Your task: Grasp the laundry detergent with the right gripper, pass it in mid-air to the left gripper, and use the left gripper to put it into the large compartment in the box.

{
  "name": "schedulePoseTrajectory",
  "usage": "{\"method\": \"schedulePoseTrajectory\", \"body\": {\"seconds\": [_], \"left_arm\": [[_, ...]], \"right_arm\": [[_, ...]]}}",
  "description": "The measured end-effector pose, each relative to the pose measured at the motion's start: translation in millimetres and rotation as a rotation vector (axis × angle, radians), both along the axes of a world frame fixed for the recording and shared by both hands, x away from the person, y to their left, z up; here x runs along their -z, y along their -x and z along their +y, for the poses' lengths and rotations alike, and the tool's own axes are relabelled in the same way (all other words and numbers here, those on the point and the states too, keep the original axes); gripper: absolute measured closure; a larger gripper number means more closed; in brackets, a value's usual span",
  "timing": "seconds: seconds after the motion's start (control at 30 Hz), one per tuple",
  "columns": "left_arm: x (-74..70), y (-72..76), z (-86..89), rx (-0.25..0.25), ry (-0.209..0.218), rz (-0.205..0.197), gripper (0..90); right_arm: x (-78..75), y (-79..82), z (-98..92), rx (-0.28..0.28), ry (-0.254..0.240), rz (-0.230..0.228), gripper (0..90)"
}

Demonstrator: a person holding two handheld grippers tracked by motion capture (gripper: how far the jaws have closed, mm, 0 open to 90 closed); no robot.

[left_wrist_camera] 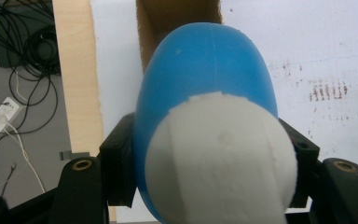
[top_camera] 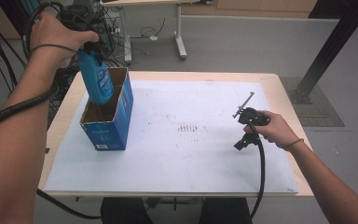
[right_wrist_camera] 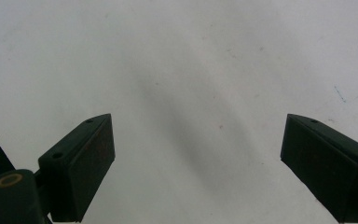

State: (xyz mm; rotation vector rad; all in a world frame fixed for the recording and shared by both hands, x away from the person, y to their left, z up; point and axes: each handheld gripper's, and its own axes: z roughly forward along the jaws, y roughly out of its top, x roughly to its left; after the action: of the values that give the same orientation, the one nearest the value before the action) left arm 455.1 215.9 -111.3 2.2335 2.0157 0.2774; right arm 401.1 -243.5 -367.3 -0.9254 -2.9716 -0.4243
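A blue plastic bottle [top_camera: 95, 77] with a white cap [left_wrist_camera: 219, 158] hangs upright over the open blue cardboard box [top_camera: 108, 121] at the table's left. Its lower end dips into the box's open top. My left gripper [top_camera: 91, 44] is shut on the bottle's upper part, and in the left gripper view the black jaws press both sides of the bottle [left_wrist_camera: 205, 74]. My right gripper [top_camera: 242, 142] rests low over the white sheet at the table's right. Its jaws stand wide apart with nothing between them [right_wrist_camera: 196, 163].
A white paper sheet [top_camera: 191, 154] covers most of the wooden table [top_camera: 279, 88] and carries some dark smudges [top_camera: 189, 127] near the middle. Cables lie on the floor left of the table [left_wrist_camera: 18, 93]. A desk frame [top_camera: 179, 32] and a black post [top_camera: 326, 51] stand behind.
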Motion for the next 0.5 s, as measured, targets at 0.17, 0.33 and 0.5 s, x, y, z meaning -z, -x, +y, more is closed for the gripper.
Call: {"method": "schedulePoseTrajectory", "body": {"seconds": [0.17, 0.33, 0.5], "left_arm": [[11.3, -1.0, 0.1, -0.002, 0.007, 0.016, 37.3], [26.6, -1.5, 0.3, 0.0, 0.015, 0.044, 37.4], [40.9, -1.7, 1.0, -0.002, 0.017, 0.058, 37.3]], "right_arm": [[0.0, -0.4, 0.4, 0.003, 0.004, 0.0, 10.1], [0.8, -0.3, 0.6, 0.001, -0.005, 0.0, 10.1], [0.7, 0.4, 1.6, 0.002, 0.0, 0.001, 10.2]]}}
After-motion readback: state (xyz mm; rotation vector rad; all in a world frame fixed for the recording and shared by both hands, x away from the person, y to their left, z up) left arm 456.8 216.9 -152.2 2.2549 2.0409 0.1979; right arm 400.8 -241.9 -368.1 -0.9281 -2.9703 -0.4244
